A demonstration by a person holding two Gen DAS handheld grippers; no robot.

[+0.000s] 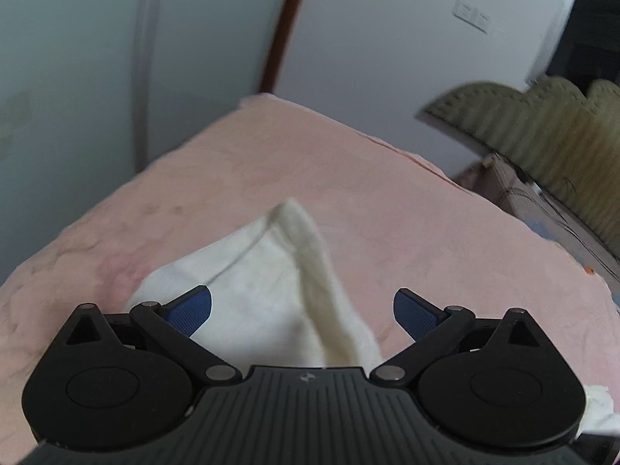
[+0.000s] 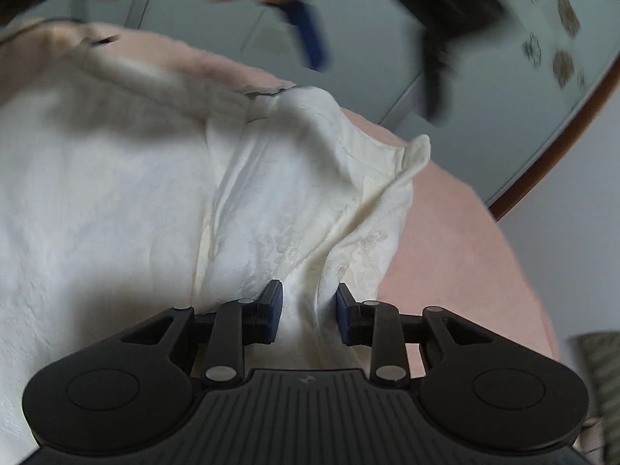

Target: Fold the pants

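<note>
White pants (image 1: 252, 271) lie on a pink blanket (image 1: 310, 147) spread over the bed. In the left wrist view one corner of the fabric stands up in a ridge. My left gripper (image 1: 302, 292) hovers above it, jaws wide open, nothing between the blue pads. In the right wrist view the pants (image 2: 271, 193) fill the left and middle, creased and bunched. My right gripper (image 2: 308, 302) is shut on a raised fold of the pants, both pads pressing the cloth. At the top of that view, blurred, hang the left gripper's fingers (image 2: 310, 35) and a person's hand.
The bed's far edge meets a pale wall and a brown door frame (image 1: 286, 27). A green scalloped cover (image 1: 542, 135) lies over furniture to the right of the bed. Bare pink blanket (image 2: 465, 252) lies right of the pants.
</note>
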